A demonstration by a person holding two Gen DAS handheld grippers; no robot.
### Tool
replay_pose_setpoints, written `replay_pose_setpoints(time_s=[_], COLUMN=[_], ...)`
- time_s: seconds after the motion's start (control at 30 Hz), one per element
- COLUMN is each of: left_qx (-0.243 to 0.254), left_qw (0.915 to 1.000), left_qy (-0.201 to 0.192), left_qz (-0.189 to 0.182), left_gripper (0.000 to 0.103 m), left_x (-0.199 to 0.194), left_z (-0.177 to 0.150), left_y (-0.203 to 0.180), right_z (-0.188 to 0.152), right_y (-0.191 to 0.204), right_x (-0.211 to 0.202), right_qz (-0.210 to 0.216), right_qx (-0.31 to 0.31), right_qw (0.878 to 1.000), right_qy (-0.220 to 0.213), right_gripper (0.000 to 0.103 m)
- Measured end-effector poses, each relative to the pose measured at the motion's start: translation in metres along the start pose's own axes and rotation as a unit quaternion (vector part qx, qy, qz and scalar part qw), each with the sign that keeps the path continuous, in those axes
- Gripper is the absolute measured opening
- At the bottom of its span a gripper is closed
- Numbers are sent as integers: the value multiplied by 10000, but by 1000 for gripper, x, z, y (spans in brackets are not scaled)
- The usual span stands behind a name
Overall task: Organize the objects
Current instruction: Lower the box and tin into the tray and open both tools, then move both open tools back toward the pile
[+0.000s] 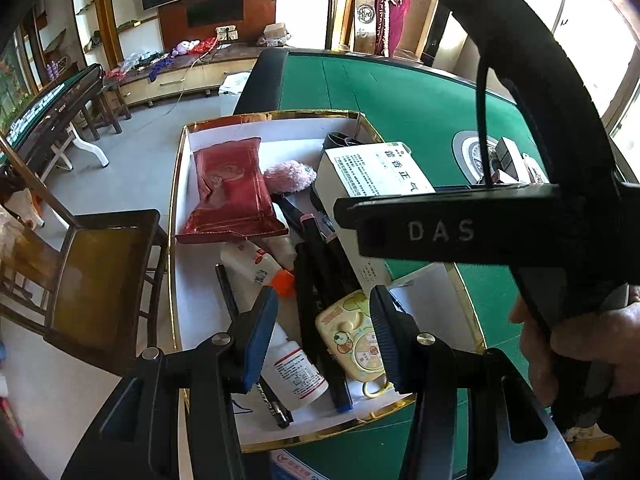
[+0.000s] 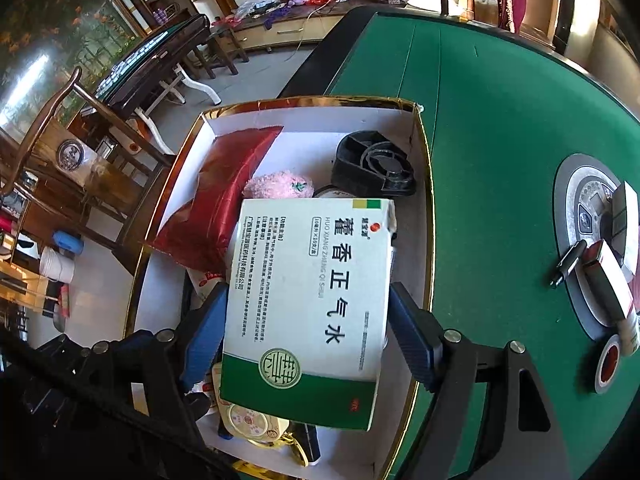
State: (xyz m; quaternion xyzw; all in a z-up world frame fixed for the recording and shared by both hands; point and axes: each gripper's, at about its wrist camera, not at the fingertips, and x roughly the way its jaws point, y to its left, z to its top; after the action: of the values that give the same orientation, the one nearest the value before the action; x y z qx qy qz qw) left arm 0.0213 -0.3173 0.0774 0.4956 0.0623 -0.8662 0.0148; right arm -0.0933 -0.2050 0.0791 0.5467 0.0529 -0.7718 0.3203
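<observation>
Right gripper [image 2: 308, 336]: fingers wide, set on both sides of the white-and-green medicine box [image 2: 310, 300], lower centre of frame; actual pad contact cannot be told. The medicine box lies over the gold-rimmed tray [image 2: 425, 184] on the green bench [image 2: 500, 120]. Left gripper [image 1: 324, 340]: fingers part open, empty, above a yellow toy [image 1: 352, 336] and white bottle [image 1: 298, 374] in the tray.

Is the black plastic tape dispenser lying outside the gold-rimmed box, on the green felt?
No, the black plastic tape dispenser sits inside the gold-rimmed box.
</observation>
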Motion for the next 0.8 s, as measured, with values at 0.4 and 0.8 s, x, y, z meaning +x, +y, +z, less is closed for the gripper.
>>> replay_pose_setpoints(time_s=[0.4, 0.8], left_qx=[98, 311], left_qw=[9998, 9991], left_qy=[-148, -219], left_qz=[119, 178], left_gripper=[42, 43], left_x=[-10, -16], left_z=[0, -1], left_y=[-5, -29], right_z=[5, -15], right_y=[-9, -56], right_x=[-30, -64], right_qz=[191, 277], right_qx=[246, 931], right_qw=[9989, 9938], right_qy=[-344, -536], right_gripper=[78, 78])
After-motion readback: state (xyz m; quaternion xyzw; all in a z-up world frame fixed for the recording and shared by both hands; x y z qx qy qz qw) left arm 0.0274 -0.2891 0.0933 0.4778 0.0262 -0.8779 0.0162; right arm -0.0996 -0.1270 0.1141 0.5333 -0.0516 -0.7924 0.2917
